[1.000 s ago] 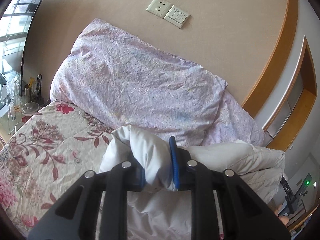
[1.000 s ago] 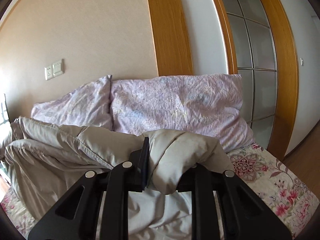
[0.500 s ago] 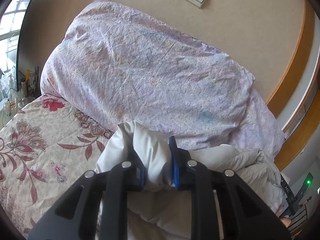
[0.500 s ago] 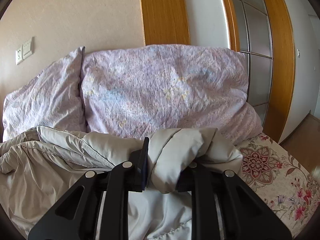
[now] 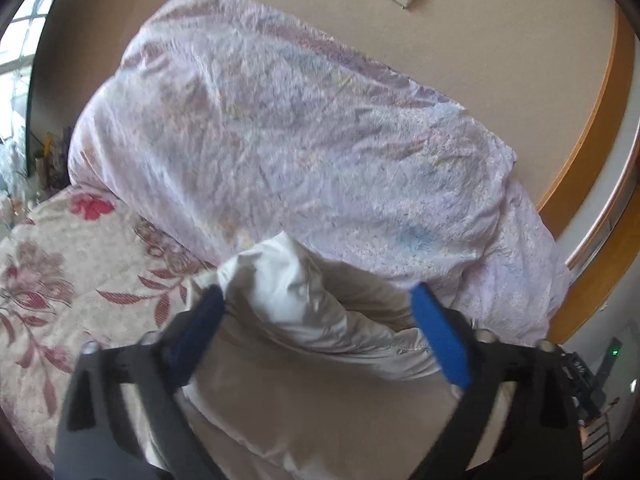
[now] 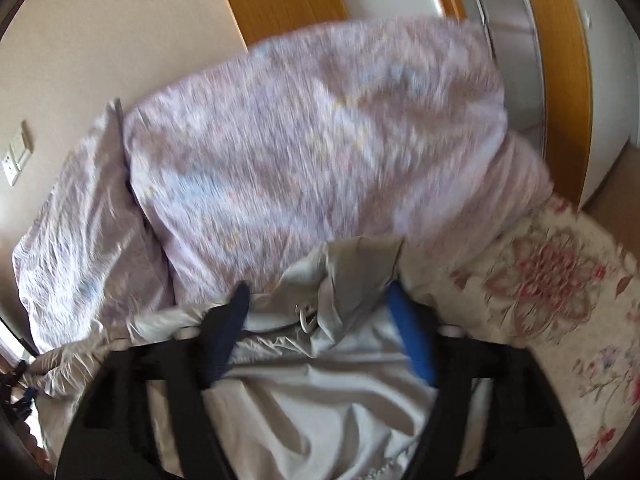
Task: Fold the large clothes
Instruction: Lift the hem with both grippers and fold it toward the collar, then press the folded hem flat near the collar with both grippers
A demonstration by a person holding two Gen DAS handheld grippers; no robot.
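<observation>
Your left gripper [image 5: 316, 304], at the bottom of its frame: black angular frame with cut-out slots, silver screw heads at the finger joints, and two fingers faced with blue pads [image 5: 440, 340]. Your right gripper [image 6: 318, 300], bottom centre of its blurred frame: the same black slotted frame, with blue pads [image 6: 412, 340] on both fingers.

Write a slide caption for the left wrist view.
Left gripper open over the pale padded coat lying against a lilac pillow.
</observation>
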